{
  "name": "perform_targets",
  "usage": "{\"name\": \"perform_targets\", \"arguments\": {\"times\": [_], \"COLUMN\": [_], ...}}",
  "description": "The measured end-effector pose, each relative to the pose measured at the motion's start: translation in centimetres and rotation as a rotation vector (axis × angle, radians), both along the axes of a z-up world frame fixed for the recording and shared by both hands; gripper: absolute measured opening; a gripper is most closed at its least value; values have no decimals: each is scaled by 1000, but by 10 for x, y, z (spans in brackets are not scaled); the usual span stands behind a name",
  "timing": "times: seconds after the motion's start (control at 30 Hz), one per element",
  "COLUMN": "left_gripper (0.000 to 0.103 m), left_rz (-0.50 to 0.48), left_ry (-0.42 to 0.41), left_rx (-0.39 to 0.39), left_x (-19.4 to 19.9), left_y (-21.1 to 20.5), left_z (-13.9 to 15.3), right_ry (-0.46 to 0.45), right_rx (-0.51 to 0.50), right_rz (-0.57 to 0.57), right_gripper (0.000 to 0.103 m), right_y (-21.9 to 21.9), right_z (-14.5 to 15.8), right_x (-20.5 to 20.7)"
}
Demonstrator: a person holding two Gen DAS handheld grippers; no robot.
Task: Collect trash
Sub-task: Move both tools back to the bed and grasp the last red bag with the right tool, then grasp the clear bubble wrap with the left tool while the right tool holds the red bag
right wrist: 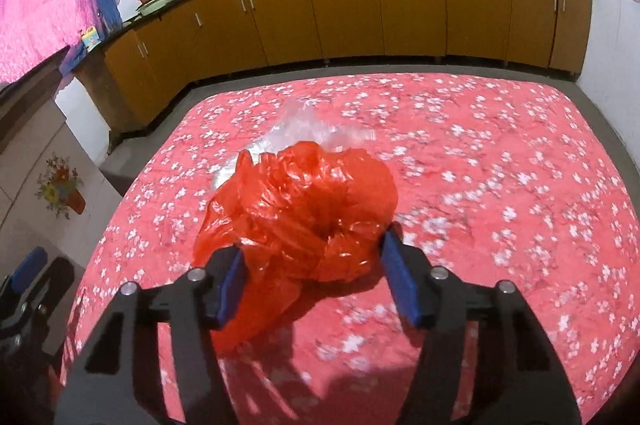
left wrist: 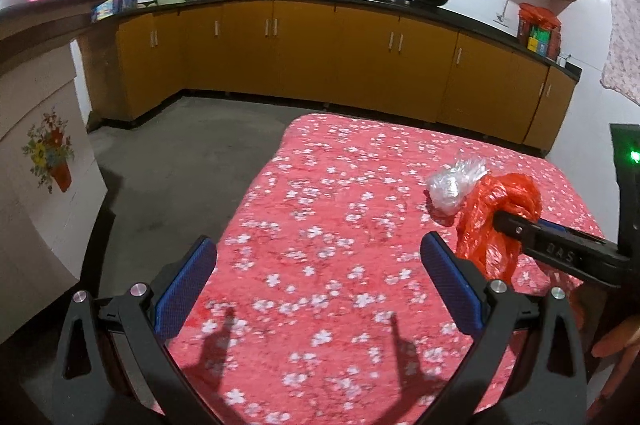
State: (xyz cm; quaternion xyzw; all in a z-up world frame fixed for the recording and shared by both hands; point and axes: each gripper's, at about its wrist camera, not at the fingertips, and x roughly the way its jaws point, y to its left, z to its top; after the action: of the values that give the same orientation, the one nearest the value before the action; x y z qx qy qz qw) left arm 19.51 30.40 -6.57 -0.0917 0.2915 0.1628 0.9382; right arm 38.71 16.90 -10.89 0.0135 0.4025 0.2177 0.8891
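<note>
your right gripper (right wrist: 312, 265) had its blue fingers (right wrist: 400, 285) drawn in on either side of the red plastic bag (right wrist: 304, 209), the pads pressing the crumpled film at both flanks, so it was holding the bag. your left gripper (left wrist: 320, 289) had its fingers (left wrist: 188, 285) spread wide with nothing between them, only cloth below.

the table, under its pink flowered cloth (left wrist: 328, 225), was the largest thing before you, with the brown kitchen cabinets (left wrist: 304, 57) behind it across a grey floor. the red bag sat toward the right side of the cloth, bunched into a loose ball with a tail hanging down under your right gripper; from the left wrist view (left wrist: 500, 213) part of it looked lifted off the cloth. a smaller wad of clear plastic (left wrist: 452, 185) lay just behind the bag, touching or nearly touching it; the blur made it hard to tell which.

both pieces looked very light, soft and slippery, likely to give way under the pads rather than resist. a thick knot of gathered folds seemed the safer place to take hold, since a single layer could slide out. the clear wad looked like one for your free left gripper, taken across its bulkiest part.
</note>
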Motion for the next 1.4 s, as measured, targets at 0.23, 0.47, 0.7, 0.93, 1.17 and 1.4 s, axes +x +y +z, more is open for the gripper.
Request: {"name": "perform_targets", "arguments": {"times": [0.23, 0.47, 0.7, 0.93, 1.17, 1.4], "left_gripper": [101, 101, 101, 84, 43, 36], "left_rz": [-85, -163, -164, -211, -259, -286], "left_ry": [12, 45, 121, 222, 238, 180], "left_rx": [-30, -15, -21, -22, -64, -55], "left_x": [27, 82, 137, 167, 170, 138], "left_y": [-29, -65, -76, -81, -82, -91], "left_z": [0, -5, -15, -26, -30, -20], "right_ry": [-34, -77, -46, -34, -46, -67], "right_rx": [-17, -61, -45, -21, -18, -22], "right_rz": [-53, -176, -256, -250, -234, -230], "right_gripper": [59, 59, 59, 59, 59, 59], "right_y": [-45, -110, -165, -173, -172, -173], "right_z": [4, 9, 3, 1, 2, 12], "right_x": [-13, -16, -11, -10, -14, -27]}}
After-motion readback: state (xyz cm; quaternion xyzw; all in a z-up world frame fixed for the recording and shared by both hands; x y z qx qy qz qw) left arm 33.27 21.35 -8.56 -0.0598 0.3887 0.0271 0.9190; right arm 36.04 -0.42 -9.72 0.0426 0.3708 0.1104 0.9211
